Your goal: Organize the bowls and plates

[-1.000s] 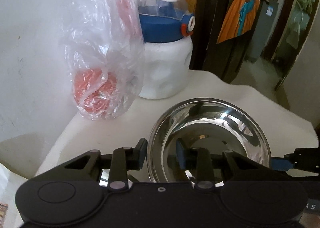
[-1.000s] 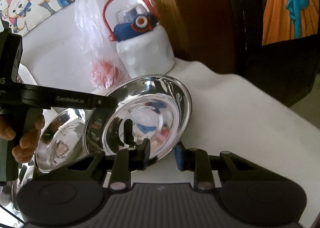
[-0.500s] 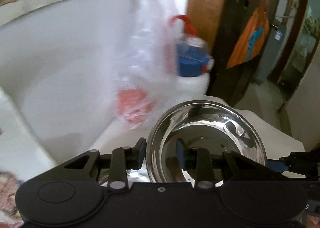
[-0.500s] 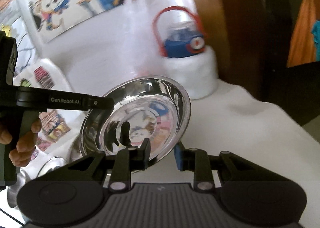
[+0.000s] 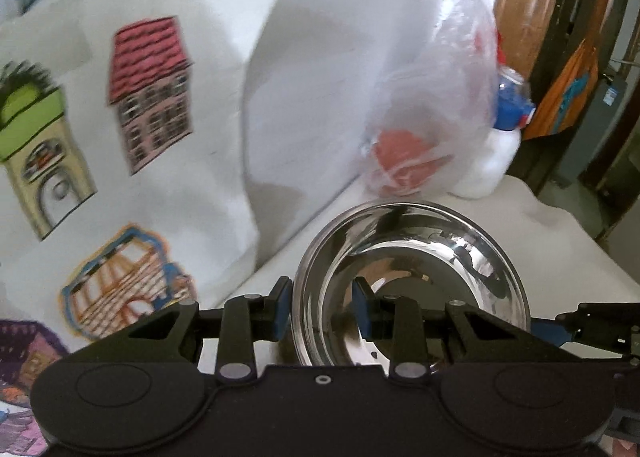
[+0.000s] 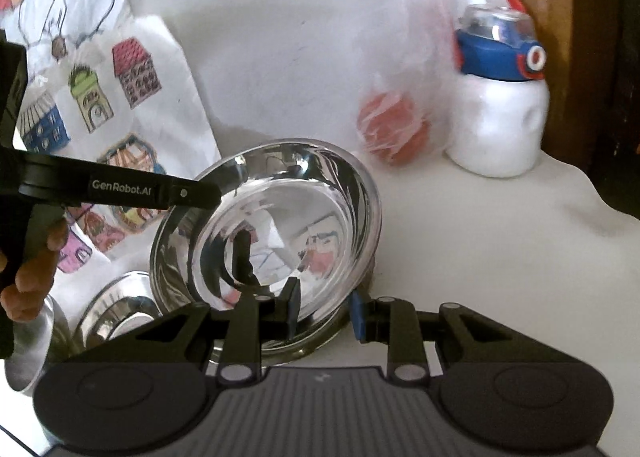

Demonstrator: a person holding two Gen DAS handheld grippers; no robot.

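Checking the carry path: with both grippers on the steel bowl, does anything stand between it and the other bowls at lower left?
Nothing visible does. The bowl, gripped at opposite rims by the left gripper and right gripper, hangs just above the other bowls. The bag and bottle stand behind it, off that path.

Bare white tabletop (image 6: 500, 241) lies open to the right of the bowl (image 6: 280, 225); a plastic bag (image 6: 400, 97), a bottle (image 6: 500, 113) and a printed bag (image 5: 120, 137) block the back and left.
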